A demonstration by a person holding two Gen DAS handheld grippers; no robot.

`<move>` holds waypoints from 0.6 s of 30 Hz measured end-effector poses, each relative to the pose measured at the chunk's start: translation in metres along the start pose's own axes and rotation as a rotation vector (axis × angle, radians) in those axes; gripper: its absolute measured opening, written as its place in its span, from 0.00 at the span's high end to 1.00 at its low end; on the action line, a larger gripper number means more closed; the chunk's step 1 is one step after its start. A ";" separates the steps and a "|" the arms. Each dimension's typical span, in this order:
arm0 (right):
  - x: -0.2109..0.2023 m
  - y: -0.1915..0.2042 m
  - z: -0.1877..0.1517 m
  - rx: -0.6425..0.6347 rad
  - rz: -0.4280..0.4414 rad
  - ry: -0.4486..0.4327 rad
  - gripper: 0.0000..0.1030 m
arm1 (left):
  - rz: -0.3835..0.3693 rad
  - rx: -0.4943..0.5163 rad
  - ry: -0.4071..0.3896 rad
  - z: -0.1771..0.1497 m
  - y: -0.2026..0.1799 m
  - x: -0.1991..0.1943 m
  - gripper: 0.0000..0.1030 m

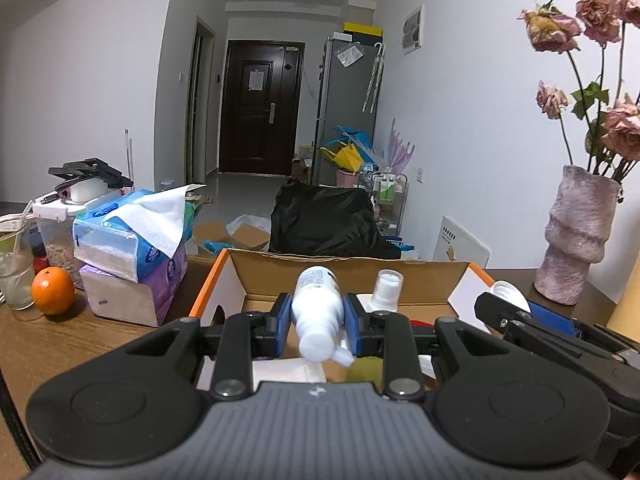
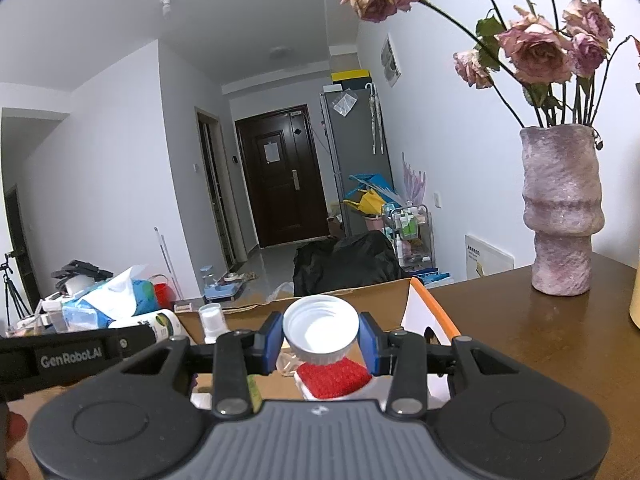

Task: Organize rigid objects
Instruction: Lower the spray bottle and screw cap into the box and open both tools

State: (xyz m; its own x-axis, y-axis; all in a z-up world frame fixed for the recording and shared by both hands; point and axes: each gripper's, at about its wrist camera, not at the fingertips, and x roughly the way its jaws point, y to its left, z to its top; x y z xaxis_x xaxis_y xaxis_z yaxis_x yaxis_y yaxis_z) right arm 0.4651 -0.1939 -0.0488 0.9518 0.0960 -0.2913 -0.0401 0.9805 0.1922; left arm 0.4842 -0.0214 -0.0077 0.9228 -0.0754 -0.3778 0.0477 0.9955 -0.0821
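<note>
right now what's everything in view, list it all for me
white bottle: 1, white, tilted in the left gripper over the box
white cap: 1, white, in the right gripper over the box
small bottle: 1, white, upright inside the box
cardboard box: 1, brown with orange edges, open on the table
red item: 1, red, in the box under the cap
orange: 1, orange, table left
tissue packs: stack, blue and purple, left of the box
vase: 1, pink, holding dried roses, table right
table: 1, brown wood
left gripper: 1, black, blue pads, shut on the bottle
right gripper: 1, black, blue pads, shut on the cap
</note>
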 end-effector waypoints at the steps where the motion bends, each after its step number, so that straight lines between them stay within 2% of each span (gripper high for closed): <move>1: 0.003 0.001 0.000 -0.002 -0.004 0.003 0.62 | 0.001 0.001 0.002 0.001 0.001 0.003 0.72; 18: 0.042 0.004 0.006 -0.036 -0.023 0.044 0.62 | 0.026 0.028 0.019 0.007 0.014 0.039 0.72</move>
State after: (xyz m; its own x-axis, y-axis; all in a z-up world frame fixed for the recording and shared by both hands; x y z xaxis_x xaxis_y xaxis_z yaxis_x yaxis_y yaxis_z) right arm 0.5069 -0.1868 -0.0550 0.9382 0.0803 -0.3367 -0.0302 0.9880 0.1514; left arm 0.5230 -0.0100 -0.0173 0.9164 -0.0498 -0.3971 0.0344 0.9984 -0.0458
